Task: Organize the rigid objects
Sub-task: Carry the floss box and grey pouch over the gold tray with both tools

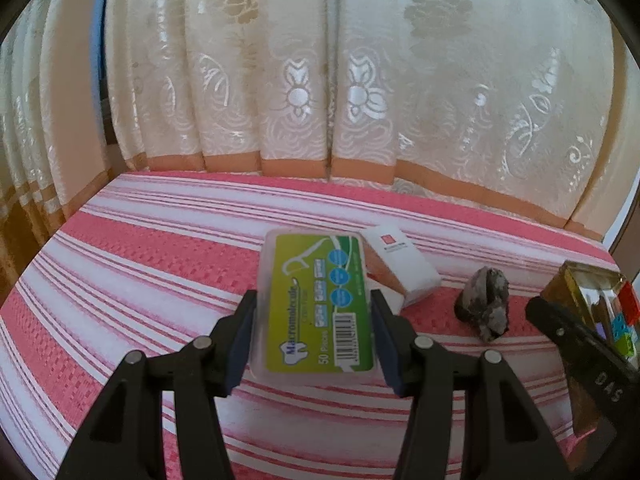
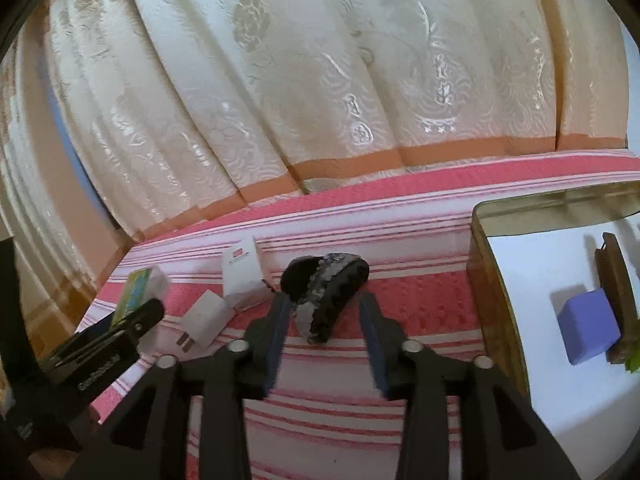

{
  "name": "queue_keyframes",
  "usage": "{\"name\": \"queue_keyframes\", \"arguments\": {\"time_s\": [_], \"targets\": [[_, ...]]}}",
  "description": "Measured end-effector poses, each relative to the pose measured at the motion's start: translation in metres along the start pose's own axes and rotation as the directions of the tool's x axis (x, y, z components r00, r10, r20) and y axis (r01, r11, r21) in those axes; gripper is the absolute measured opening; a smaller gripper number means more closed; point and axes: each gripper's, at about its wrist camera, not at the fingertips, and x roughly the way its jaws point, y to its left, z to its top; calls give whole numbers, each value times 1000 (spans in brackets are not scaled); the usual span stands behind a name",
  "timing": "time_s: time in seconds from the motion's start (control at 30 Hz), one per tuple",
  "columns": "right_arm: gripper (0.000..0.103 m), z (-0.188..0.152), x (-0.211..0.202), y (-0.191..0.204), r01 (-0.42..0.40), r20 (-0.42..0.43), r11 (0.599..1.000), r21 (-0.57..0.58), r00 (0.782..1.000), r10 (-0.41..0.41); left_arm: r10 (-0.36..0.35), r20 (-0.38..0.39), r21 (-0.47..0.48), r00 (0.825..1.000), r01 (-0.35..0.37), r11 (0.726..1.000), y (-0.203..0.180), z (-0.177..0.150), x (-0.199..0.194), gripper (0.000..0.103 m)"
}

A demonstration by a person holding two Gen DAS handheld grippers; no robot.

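My left gripper (image 1: pixel 314 312) is shut on a clear floss-pick box with a green label (image 1: pixel 316 300), held just above the pink striped cloth. A white carton with a red mark (image 1: pixel 400 268) lies just beyond it. A dark grey rock (image 1: pixel 484 304) lies to its right. My right gripper (image 2: pixel 324 312) is open, its fingers on either side of the rock (image 2: pixel 324 292), which rests on the cloth. The left gripper (image 2: pixel 120 328) with the box shows at the left of the right wrist view. A gold-rimmed tin (image 2: pixel 492 280) at the right holds a purple block (image 2: pixel 588 330).
A small white box (image 2: pixel 206 320) and the white carton (image 2: pixel 242 276) lie left of the rock. The tin (image 1: pixel 576 292) also shows at the right edge of the left wrist view with coloured pieces inside. Cream curtains (image 1: pixel 320 80) hang along the cloth's far edge.
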Motion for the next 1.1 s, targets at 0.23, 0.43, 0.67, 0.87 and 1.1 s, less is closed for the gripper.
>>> {"name": "queue_keyframes", "arguments": {"time_s": [0.23, 0.43, 0.67, 0.87, 1.1], "targets": [[82, 19, 37, 19, 128, -46, 992, -18, 991, -128, 11, 15, -9, 1000, -11, 1000, 2, 1, -3, 54], [61, 26, 80, 26, 174, -161, 985, -18, 971, -175, 17, 6, -14, 1000, -17, 1000, 3, 1, 0, 54], [46, 24, 75, 18, 120, -187, 992, -42, 974, -126, 25, 2, 5, 1000, -25, 1000, 0, 0, 1, 54], [47, 17, 35, 30, 74, -33, 992, -98, 996, -78, 23, 22, 15, 999, -23, 1000, -3, -2, -1, 54], [47, 4, -21, 46, 76, 160, 977, -201, 986, -44, 18, 61, 37, 998, -20, 999, -11, -3, -8, 54]]}}
